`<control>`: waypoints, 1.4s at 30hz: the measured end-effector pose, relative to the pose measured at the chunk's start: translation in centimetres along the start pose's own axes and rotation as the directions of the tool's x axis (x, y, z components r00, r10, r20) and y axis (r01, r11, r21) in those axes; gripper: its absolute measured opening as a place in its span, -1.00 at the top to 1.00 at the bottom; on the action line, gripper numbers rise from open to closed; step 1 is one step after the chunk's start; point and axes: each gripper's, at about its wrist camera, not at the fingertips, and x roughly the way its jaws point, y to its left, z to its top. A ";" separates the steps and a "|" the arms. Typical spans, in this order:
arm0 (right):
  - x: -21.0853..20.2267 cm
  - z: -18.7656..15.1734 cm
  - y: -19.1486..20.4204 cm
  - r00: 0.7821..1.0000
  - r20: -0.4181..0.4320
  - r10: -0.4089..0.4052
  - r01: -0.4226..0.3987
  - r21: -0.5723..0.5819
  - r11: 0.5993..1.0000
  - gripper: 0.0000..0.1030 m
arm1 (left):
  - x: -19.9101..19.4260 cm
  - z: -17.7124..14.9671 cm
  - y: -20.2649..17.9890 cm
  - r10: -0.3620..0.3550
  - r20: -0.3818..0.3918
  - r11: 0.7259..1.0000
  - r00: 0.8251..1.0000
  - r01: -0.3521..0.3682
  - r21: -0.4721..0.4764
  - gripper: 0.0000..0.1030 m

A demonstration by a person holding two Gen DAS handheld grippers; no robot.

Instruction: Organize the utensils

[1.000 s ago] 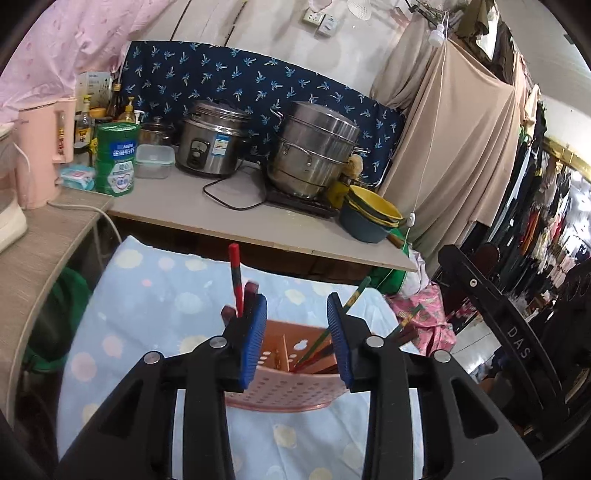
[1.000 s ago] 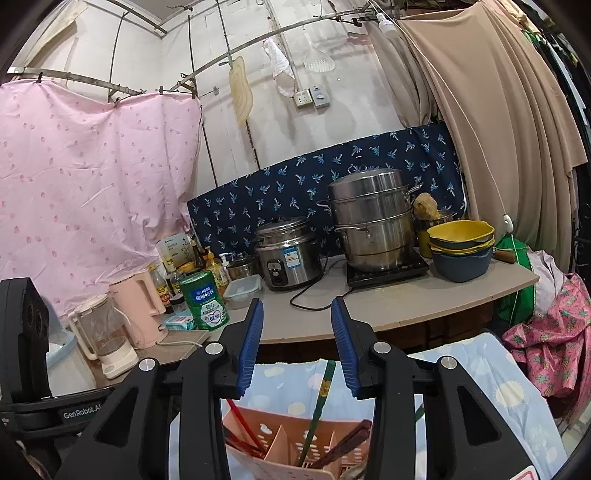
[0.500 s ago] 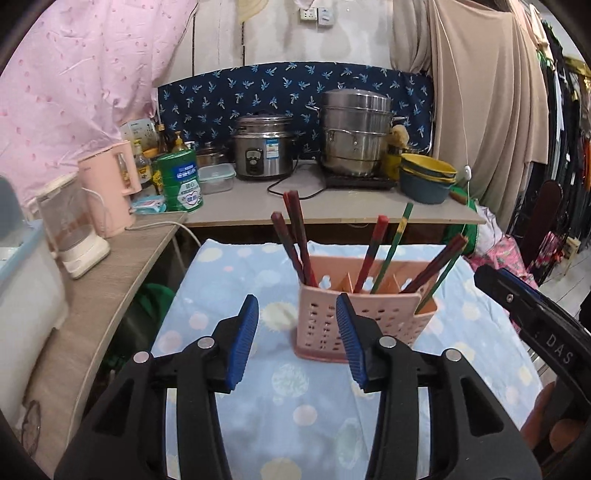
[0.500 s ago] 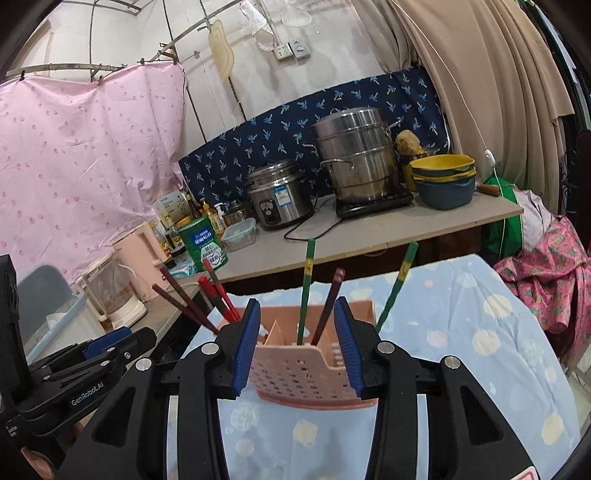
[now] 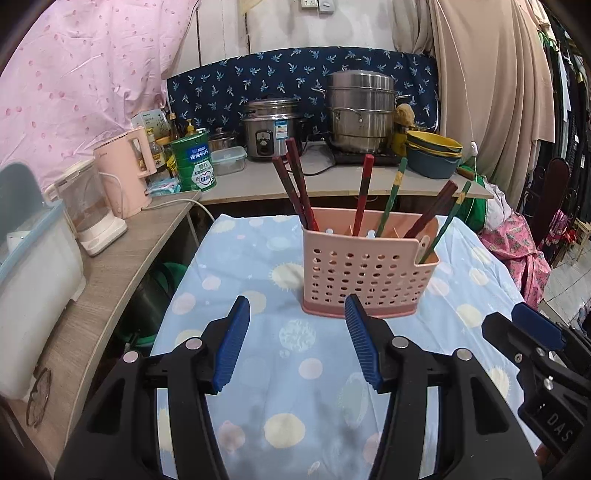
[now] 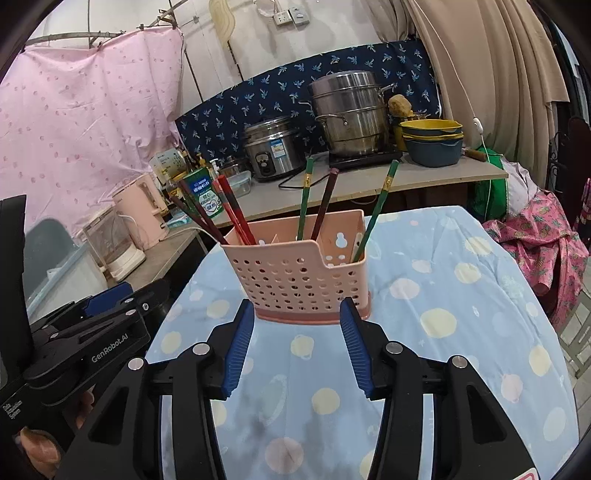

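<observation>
Ahead of the tongs, the utensil holder (image 5: 369, 273) is matt pink perforated plastic; the chopsticks (image 5: 364, 194) in it look lacquered, smooth, red, dark brown and green; the tablecloth (image 5: 258, 280) beneath is soft matt cloth; farther off, the steamer pot (image 5: 360, 110) is shiny metal; the left gripper (image 5: 295, 345) has ribbed blue pads on matt black plastic.

Rear wall white (image 5: 221, 29), pink sheet (image 5: 74, 74) hung left, beige curtain (image 5: 491, 74) right. Navy patterned cloth (image 5: 258, 81) behind wooden counter (image 5: 280, 184).
</observation>
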 end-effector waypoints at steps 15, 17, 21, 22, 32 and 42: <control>-2.8 -3.0 0.3 0.994 -0.048 -0.101 0.100 -0.030 0.995 -0.41 | -2.1 -2.8 -0.5 0.059 -0.018 0.998 0.998 -0.059 0.012 -0.68; -3.1 -3.3 0.2 0.993 -0.048 -0.108 0.107 -0.026 0.994 -0.55 | -2.4 -3.1 -0.6 0.063 -0.024 0.998 0.998 -0.063 0.015 -0.73; -3.5 -3.7 -0.2 0.992 -0.060 -0.108 0.108 -0.011 0.994 -0.67 | -2.7 -3.7 -0.7 0.069 -0.037 0.998 0.997 -0.069 0.014 -0.84; -3.6 -3.9 -0.3 0.992 -0.063 -0.113 0.113 -0.009 0.994 -0.68 | -2.8 -3.8 -0.8 0.075 -0.041 0.997 0.996 -0.074 0.014 -0.85; -4.3 -4.7 -0.2 0.983 -0.063 -0.172 0.170 -0.036 0.985 -0.87 | -3.1 -5.1 -1.2 0.090 -0.076 0.996 0.993 -0.090 0.012 -0.86; -4.5 -5.7 0.1 0.979 -0.065 -0.192 0.189 -0.047 0.981 -0.87 | -3.0 -6.2 -1.0 0.103 -0.100 0.995 0.990 -0.103 0.009 -0.86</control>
